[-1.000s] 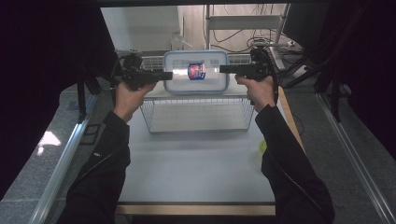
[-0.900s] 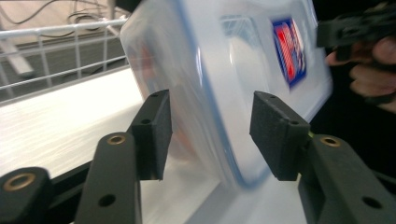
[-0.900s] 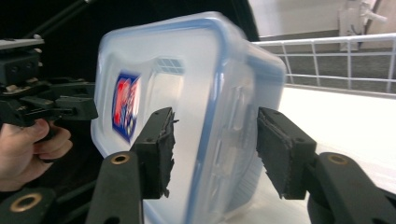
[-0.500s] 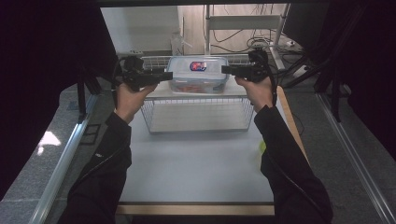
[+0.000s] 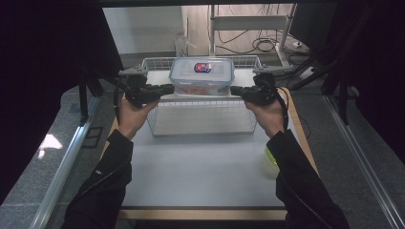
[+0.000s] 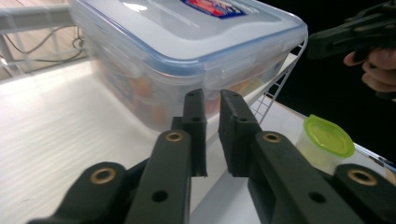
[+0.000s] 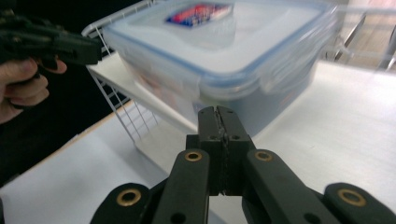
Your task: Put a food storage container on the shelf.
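While jaws just closed — both grippers seemingly clear of container.

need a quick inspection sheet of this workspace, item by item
surface: white table top, bare in the middle, wooden edge at the front.
job's things: clear lidded food box with a red and blue label, sitting in the white wire basket at the far end.
clutter: small tub with a yellow-green lid at the right edge.
grippers: left tongs just closed to a narrow gap, nothing between them; right tongs just closed jaw against jaw, empty. Both sit beside the box, not on it.
cables: loose cables on the floor beyond the table.
surroundings: black curtains at both sides, metal shelf frame behind.
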